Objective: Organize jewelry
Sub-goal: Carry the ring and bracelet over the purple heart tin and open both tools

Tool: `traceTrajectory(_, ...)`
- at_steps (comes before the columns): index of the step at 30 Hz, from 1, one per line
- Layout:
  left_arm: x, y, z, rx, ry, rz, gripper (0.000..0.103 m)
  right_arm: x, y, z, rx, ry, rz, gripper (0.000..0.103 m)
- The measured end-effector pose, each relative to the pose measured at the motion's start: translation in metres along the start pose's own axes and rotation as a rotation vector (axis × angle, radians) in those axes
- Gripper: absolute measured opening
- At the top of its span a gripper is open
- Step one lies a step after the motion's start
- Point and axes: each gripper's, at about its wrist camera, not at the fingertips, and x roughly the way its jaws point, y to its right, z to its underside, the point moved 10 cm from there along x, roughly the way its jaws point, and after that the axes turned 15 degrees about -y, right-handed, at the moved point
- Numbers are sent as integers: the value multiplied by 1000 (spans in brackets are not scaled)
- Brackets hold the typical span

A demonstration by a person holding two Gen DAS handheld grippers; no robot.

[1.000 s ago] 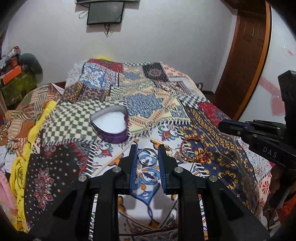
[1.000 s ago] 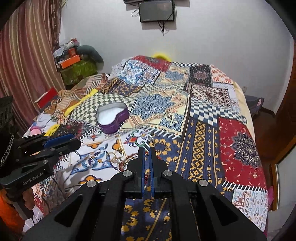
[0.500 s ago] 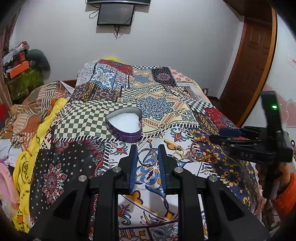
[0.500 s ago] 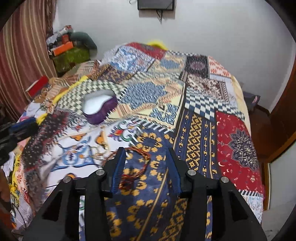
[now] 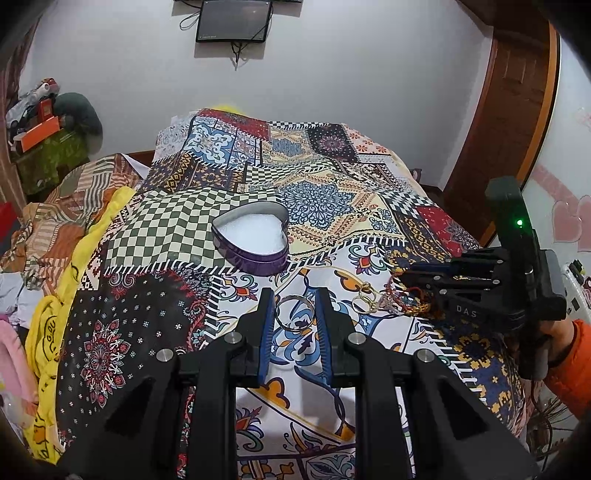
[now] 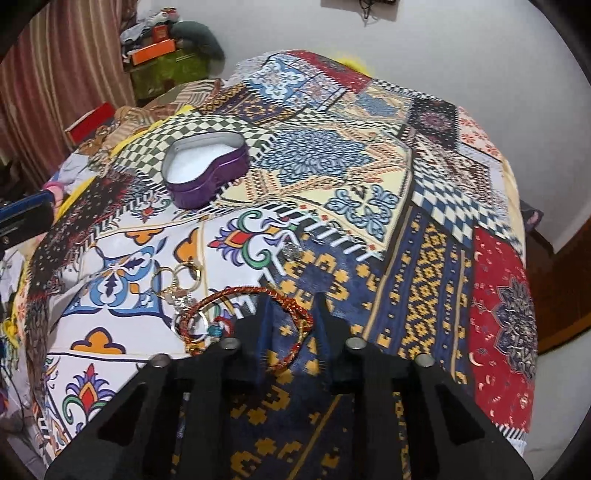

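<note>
My left gripper [image 5: 294, 308] pinches a silver ring [image 5: 294, 313] above the bedspread [image 5: 317, 199]. My right gripper [image 6: 291, 325] is closing around the red bangle [image 6: 258, 314], lying near the open heart-shaped tin [image 6: 207, 170].

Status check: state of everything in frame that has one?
left gripper: shut on silver ring, lifted clear of the bedspread
right gripper: jaws closing, red bracelet cord between them, not visibly pinched
heart tin: lid off, white lining, no jewelry inside
gold rings: loose on bedspread
wall screen: dark
</note>
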Motion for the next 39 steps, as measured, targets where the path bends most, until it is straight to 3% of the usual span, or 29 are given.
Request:
traceTrajectory(5,-1,1,1,1,1,-6,21,-7,-6,2,11,2,-26,6)
traceTrajectory(22,-20,-9,-9,-2,50,-25,21,-77,-16,-30,76,170,-44,6)
traceTrajectory(39,-5,-40,-52,-15,83,-45,21,-60,-37,-97,65,196,-93,6)
